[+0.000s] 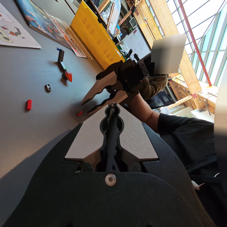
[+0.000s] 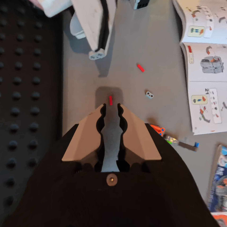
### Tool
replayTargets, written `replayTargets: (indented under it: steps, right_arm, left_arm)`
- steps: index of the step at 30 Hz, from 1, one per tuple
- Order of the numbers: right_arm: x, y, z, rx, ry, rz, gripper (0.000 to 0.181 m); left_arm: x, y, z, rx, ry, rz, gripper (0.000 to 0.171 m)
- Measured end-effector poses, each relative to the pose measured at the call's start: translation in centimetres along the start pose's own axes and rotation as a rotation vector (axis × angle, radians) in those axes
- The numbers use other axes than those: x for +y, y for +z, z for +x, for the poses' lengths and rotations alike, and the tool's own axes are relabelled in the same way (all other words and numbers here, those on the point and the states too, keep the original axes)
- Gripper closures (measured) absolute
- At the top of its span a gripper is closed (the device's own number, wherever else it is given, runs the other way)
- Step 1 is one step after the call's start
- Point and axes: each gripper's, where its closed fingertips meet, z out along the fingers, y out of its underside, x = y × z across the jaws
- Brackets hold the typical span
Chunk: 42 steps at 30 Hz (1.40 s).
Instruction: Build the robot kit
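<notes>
My right gripper (image 2: 111, 104) is open, tips low over the grey table (image 2: 153, 43). A small red pin (image 2: 110, 100) lies just ahead of the gap between its fingertips. In the left wrist view the right gripper (image 1: 84, 108) hovers beside the same red pin (image 1: 80, 113). My left gripper (image 1: 113, 105) is shut; the right wrist view shows it (image 2: 98, 52) holding a light grey two-hole connector (image 2: 97, 55) above the table. A second red pin (image 2: 140, 68) and another grey connector (image 2: 149, 95) lie to the right.
A dark grey assembly with orange parts (image 2: 172, 138) lies near the right gripper's base. An open instruction booklet (image 2: 208, 73) and a printed box (image 2: 219, 178) lie at the right. A black studded mat (image 2: 24, 86) lies on the left. A yellow bin (image 1: 97, 36) stands behind. Spacing between my two grippers at the tips: around 8 centimeters.
</notes>
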Motion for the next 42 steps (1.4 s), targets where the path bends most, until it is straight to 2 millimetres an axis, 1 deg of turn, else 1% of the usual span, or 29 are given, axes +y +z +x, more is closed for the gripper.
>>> replayTargets:
  steps: [2, 5, 8, 11, 12, 15, 19, 25, 30, 33, 34, 36, 38, 42]
  right_arm:
    - [0.2, -0.1, 0.2, -0.025, -0.085, -0.098, 0.164]
    - [0.2, 0.1, 0.2, -0.112, -0.125, -0.193, 0.169]
    - [-0.2, 0.4, 0.0, -0.197, -0.100, -0.233, 0.171]
    - [-0.2, 0.7, -0.2, -0.232, -0.087, -0.274, 0.171]
    - [-0.2, 0.8, -0.3, -0.239, -0.085, -0.280, 0.171]
    - [-0.1, 1.0, -0.4, -0.241, -0.095, -0.301, 0.171]
    - [0.5, 1.2, -0.3, -0.235, -0.100, -0.336, 0.171]
    - [0.4, 1.3, -0.2, -0.224, -0.107, -0.317, 0.175]
    - [0.2, 1.4, -0.2, -0.212, -0.146, -0.292, 0.177]
    - [0.0, 1.5, 0.4, -0.118, -0.247, -0.237, 0.177]
    - [-0.4, 1.3, 0.5, -0.089, -0.266, -0.194, 0.178]
    - [-1.7, 0.4, 0.7, -0.014, -0.270, -0.068, 0.178]
    - [-2.9, -0.9, 1.1, 0.083, -0.289, 0.041, 0.178]
    - [-3.9, -2.5, 0.8, 0.189, -0.333, 0.171, 0.178]
  left_arm:
    - [-0.2, -0.2, 0.2, 0.005, 0.008, 0.015, 0.166]
    - [-1.0, -0.7, 0.8, 0.012, 0.057, 0.068, 0.166]
    - [-2.0, -1.5, 1.6, 0.010, 0.126, 0.139, 0.167]
    - [-2.6, -2.2, 1.0, -0.042, 0.142, 0.177, 0.167]
    - [-2.7, -2.3, 1.1, -0.034, 0.143, 0.185, 0.167]
    - [-2.6, -2.3, 1.3, -0.021, 0.140, 0.183, 0.167]
    - [-2.4, -2.1, 1.4, -0.006, 0.133, 0.167, 0.166]
    - [-2.2, -2.0, 1.4, 0.003, 0.119, 0.156, 0.166]
    - [-2.1, -1.9, 1.2, 0.000, 0.102, 0.147, 0.166]
    - [-1.7, -1.6, 0.9, 0.000, 0.081, 0.123, 0.166]
    - [-1.5, -1.4, 0.9, 0.003, 0.070, 0.107, 0.166]
    - [-1.1, -1.1, 0.9, 0.015, 0.056, 0.080, 0.166]
    - [-0.8, -0.9, 0.8, 0.017, 0.047, 0.064, 0.166]
    - [-0.4, -0.5, 0.6, 0.026, 0.022, 0.033, 0.167]
